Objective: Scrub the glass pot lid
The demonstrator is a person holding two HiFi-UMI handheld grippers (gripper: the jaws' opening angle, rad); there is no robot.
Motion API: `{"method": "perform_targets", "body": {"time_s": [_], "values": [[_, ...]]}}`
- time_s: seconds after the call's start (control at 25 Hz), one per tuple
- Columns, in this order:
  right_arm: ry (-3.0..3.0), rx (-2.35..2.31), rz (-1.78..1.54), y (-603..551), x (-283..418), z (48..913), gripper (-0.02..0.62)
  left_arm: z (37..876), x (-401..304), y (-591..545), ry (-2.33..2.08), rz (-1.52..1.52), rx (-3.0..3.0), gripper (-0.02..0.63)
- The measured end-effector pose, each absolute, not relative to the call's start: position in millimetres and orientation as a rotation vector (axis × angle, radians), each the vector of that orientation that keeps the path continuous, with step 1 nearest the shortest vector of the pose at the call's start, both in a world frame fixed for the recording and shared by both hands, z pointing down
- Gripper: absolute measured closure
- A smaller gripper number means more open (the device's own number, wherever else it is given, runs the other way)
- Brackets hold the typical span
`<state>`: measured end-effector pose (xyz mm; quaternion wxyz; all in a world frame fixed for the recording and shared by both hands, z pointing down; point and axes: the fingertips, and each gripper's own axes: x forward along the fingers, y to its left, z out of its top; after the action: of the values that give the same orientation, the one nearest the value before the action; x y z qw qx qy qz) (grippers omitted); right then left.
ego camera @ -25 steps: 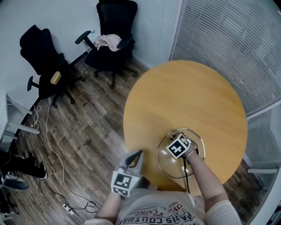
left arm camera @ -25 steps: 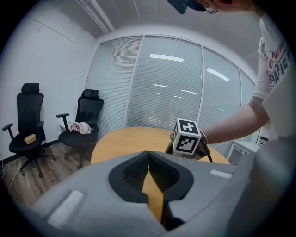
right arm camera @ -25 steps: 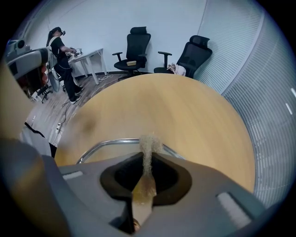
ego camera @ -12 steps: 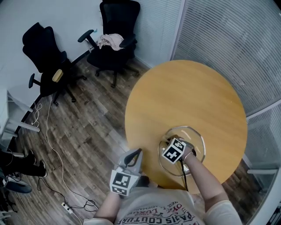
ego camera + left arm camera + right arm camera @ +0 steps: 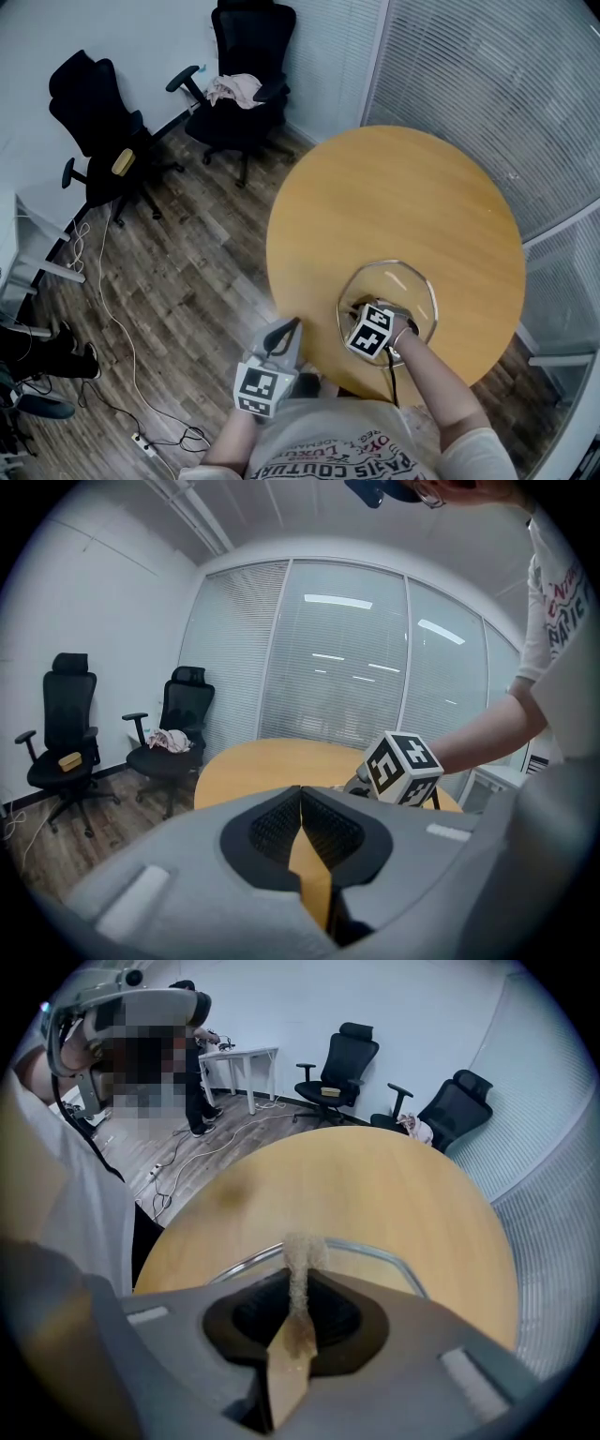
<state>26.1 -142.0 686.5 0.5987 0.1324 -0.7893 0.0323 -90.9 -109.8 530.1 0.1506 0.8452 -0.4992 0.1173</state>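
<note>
Leftmost, the left gripper (image 5: 300, 803) hangs just off the table (image 5: 394, 187) edge, its jaws pressed together on nothing and its tips aimed toward the table. Next, the lid (image 5: 410, 281) lies flat on the table, near the person's side; it is round, so it has no long axis. Over its near part sits the right gripper (image 5: 298, 1274), jaws clamped on a thin pad (image 5: 302, 1246). The pad stands on edge, its length running forward along the jaws and its tip poking out toward the lid's rim.
</note>
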Motion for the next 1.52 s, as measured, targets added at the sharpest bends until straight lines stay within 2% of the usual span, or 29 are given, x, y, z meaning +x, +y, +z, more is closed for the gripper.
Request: {"method": "perform_targets", "body": {"time_s": [0.36, 0.96, 1.24, 1.52], "values": [[-1.867, 0.216, 0.074, -96.7, 32.4, 685.2, 0.541, 529.3, -81.4, -93.9, -1.384, 0.347, 2.462, 0.597], [-1.907, 0.118, 0.163, -14.3, 77.5, 687.9, 0.541, 523.6, -24.3, -78.2, -1.216, 0.407, 2.598, 0.597], [-1.967, 0.244, 0.246, -18.5, 89.6, 673.8, 0.541, 517.5, -17.6, -76.9, -1.198, 0.416, 2.627, 0.597], [-2.056, 0.473, 0.235, -62.6, 121.9, 615.0, 0.541, 505.8, -4.0, -87.1, -1.2, 0.375, 2.656, 0.597]]}}
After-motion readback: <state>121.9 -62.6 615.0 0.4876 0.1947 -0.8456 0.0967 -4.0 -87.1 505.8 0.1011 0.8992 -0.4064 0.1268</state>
